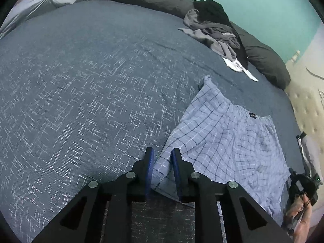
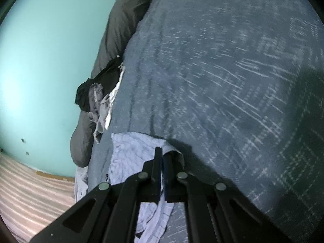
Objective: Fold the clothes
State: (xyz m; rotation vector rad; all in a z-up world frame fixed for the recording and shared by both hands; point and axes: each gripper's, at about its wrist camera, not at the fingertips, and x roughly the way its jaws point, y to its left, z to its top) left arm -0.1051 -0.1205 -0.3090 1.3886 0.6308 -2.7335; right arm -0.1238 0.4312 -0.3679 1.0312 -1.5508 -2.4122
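Checked shorts (image 1: pixel 226 141) being spread on bed (image 1: pixel 91 81): light, limp, best pinched at corners. Left gripper (image 1: pixel 163 158) jaws parted around hem; right gripper (image 2: pixel 163 158) jaws pinching cloth.

Both wrist views close over bed (image 1: pixel 91 70); sharing checked shorts (image 1: pixel 222 137).

Bedspread (image 2: pixel 222 70) motion-blurred; checked shorts (image 2: pixel 129 154) partly hidden behind right claw (image 2: pixel 163 158).

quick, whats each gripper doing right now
left gripper: open, corner of the plaid shorts between its fingers, not pinched
right gripper: shut on the plaid shorts
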